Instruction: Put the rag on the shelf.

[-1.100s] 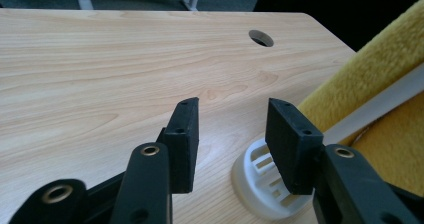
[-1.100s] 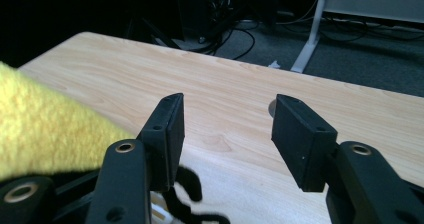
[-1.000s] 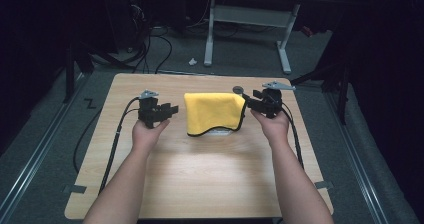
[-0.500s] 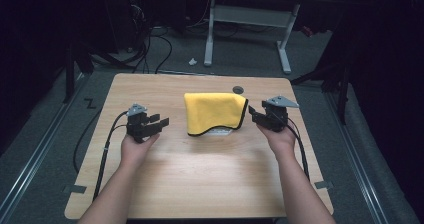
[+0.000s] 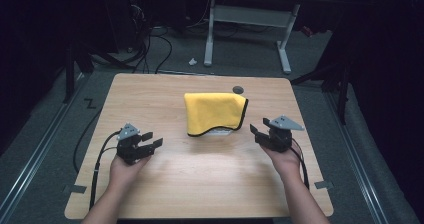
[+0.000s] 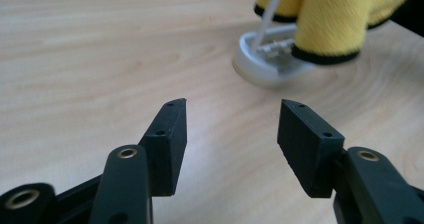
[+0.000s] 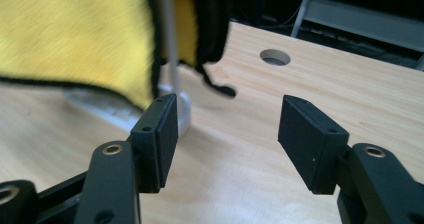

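Pale wood tabletop [image 5: 200, 184] carries a yellow cloth [image 5: 215, 113] draped over a light stand [image 6: 270, 59] near its far middle. Left tool [image 5: 146, 142] and right tool [image 5: 260, 131], jaws apart, flank it; a careless tug could topple that stand.

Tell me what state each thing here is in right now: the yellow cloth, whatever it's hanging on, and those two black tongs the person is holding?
Yellow cloth: draped over a stand, hanging clear of the table, untouched.
White stand: upright on the wooden table, its base peeking out below the cloth.
Left tongs: open, holding nothing, apart from the cloth.
Right tongs: open, holding nothing, apart from the cloth.
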Tool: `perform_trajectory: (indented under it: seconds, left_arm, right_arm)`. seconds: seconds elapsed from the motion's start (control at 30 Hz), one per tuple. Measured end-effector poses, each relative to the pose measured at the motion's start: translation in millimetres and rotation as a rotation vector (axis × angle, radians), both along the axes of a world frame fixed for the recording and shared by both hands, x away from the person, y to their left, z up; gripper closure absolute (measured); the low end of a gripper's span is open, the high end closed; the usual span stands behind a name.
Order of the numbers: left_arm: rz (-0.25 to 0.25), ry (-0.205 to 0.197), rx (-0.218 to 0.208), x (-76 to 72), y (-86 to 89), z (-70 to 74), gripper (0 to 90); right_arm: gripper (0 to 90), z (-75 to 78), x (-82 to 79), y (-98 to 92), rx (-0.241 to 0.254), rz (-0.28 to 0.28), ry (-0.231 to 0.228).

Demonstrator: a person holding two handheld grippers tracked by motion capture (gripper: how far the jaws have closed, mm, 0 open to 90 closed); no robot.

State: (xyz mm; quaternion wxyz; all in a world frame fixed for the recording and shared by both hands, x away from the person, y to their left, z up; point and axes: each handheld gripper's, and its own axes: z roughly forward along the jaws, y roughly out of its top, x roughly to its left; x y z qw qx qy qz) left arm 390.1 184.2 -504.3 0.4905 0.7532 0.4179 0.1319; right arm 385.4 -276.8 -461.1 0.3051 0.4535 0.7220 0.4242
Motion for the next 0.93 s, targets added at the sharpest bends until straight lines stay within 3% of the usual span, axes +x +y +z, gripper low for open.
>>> perform_trajectory:
  seconds: [0.13, 0.3, 0.43, 0.5, 0.57, 0.63, 0.73, 0.77, 0.8, 0.93]
  left_arm:
    - [-0.023, 0.012, -0.003, -24.5, 3.0, -5.3, 45.0]
    - [-0.047, 0.012, 0.07, -54.9, -4.6, -14.0, 44.3]
    - [-0.063, 0.046, 0.054, -82.9, -24.6, -23.9, 43.3]
    - [-0.107, 0.061, 0.063, -94.6, -40.7, -23.0, 43.6]
    - [-0.136, -0.002, 0.141, -103.1, -56.5, -18.2, 43.7]
    - [-0.154, -0.048, 0.212, -104.4, -64.6, -15.6, 43.1]
    - [-0.16, -0.021, 0.19, -99.1, -61.2, -17.3, 43.3]
    - [-0.136, 0.002, 0.142, -100.0, -61.6, -19.3, 43.2]
    - [-0.15, -0.008, 0.184, -97.4, -55.7, -19.1, 43.0]
    - [-0.129, 0.001, 0.163, -95.6, -45.8, -18.7, 43.2]
  right_arm:
    - [42.0, -11.3, -25.8, 7.1, -0.018, 0.023, 0.004]
    - [40.3, -25.8, -55.3, 16.6, -0.013, 0.047, 0.028]
    - [39.2, -40.0, -77.3, 26.6, 0.001, 0.056, 0.049]
    - [39.2, -46.6, -87.9, 34.6, -0.026, 0.065, 0.069]
    - [39.4, -51.6, -97.0, 41.7, -0.049, 0.081, 0.076]
    - [39.2, -53.9, -100.4, 46.1, -0.07, 0.096, 0.087]
    - [39.2, -54.7, -97.9, 46.5, -0.071, 0.09, 0.086]
    - [39.2, -55.2, -96.8, 45.7, -0.063, 0.082, 0.095]
    - [39.2, -55.9, -96.0, 44.9, -0.06, 0.078, 0.098]
    - [39.4, -58.2, -94.4, 42.9, -0.059, 0.076, 0.107]
